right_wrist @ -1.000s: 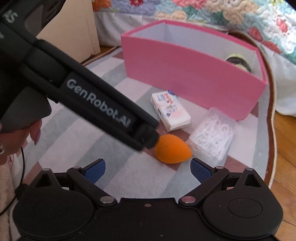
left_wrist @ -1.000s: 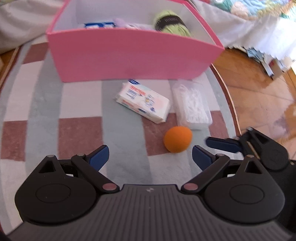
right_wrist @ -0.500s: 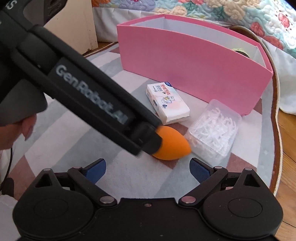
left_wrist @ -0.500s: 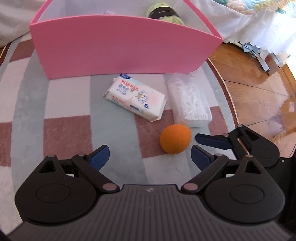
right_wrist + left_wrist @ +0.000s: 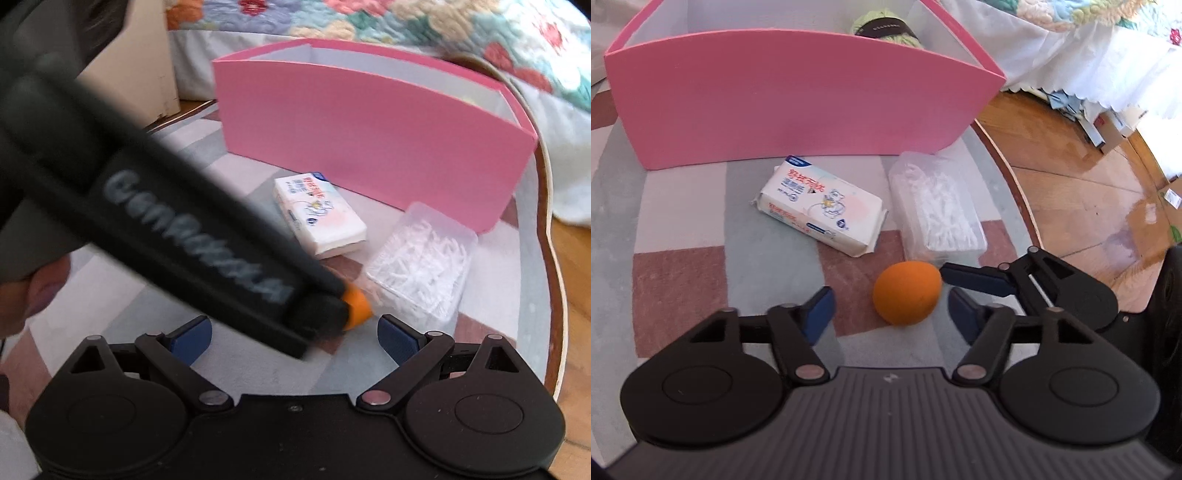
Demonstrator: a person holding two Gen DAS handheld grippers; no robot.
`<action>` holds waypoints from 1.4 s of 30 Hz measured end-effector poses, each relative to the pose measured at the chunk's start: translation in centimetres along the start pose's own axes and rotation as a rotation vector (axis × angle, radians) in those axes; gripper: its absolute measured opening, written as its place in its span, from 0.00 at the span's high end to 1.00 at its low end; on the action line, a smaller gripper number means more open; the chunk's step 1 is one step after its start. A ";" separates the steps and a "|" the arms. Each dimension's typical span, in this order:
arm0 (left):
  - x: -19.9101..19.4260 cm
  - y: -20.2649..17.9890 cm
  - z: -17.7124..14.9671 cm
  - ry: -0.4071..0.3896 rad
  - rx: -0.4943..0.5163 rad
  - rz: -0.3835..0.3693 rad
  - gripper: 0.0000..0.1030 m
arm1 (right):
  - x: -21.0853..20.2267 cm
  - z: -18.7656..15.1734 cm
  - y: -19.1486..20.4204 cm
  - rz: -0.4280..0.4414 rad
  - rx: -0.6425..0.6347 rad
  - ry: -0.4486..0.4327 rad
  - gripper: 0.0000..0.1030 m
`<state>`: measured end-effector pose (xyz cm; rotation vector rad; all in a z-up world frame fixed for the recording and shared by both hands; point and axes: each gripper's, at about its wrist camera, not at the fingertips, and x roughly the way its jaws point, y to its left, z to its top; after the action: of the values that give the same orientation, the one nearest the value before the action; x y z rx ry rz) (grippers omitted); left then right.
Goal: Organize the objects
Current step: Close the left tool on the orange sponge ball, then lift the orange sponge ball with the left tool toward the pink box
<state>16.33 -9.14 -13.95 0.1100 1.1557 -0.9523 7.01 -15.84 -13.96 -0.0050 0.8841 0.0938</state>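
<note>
Orange and egg-shaped, the sponge (image 5: 907,292) lies on the checked rug (image 5: 676,284) in front of the pink box (image 5: 798,99), near the tissue pack (image 5: 820,206) and clear box of floss picks (image 5: 936,210). The left gripper (image 5: 890,308) brackets it; its jaws have just been closing, pads not yet touching, probably to lift it into the box. The right gripper (image 5: 293,334) hangs open alongside, holding nothing.

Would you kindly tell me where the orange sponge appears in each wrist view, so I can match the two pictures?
Left wrist view: the orange sponge lies just below centre on the rug, fully visible.
Right wrist view: the orange sponge sits just right of centre, mostly hidden behind the other gripper's black body; only its tip shows.
Shared landmark: the clear plastic box beside the sponge.
</note>
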 end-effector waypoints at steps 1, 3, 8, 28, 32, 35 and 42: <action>0.0 0.2 0.0 0.002 -0.012 -0.004 0.47 | -0.1 0.1 -0.4 0.013 0.023 0.000 0.05; -0.1 0.7 0.0 0.001 -0.048 -0.038 0.55 | -0.2 0.3 -1.0 0.043 0.075 0.002 0.09; 0.4 0.7 -0.5 -0.020 -0.072 -0.051 0.58 | -0.3 0.3 -1.2 0.046 0.135 0.001 0.12; 0.3 0.6 -0.5 -0.002 -0.096 -0.077 0.66 | -0.9 1.0 0.5 -0.020 0.020 -0.010 0.50; 0.5 0.9 -0.5 0.014 -0.114 -0.084 0.66 | -0.3 1.2 0.6 -0.027 0.018 -0.003 0.50; -0.1 0.9 -0.7 0.002 -0.111 -0.082 0.66 | -1.0 1.5 0.9 -0.025 0.017 -0.016 0.50; -1.4 1.3 -0.6 -0.015 -0.150 -0.114 0.66 | -2.1 2.0 1.1 -0.009 0.023 -0.029 0.51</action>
<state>16.68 -7.17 -13.56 -0.0846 1.2260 -0.9609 7.15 -14.82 -10.98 0.0140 0.8561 0.0755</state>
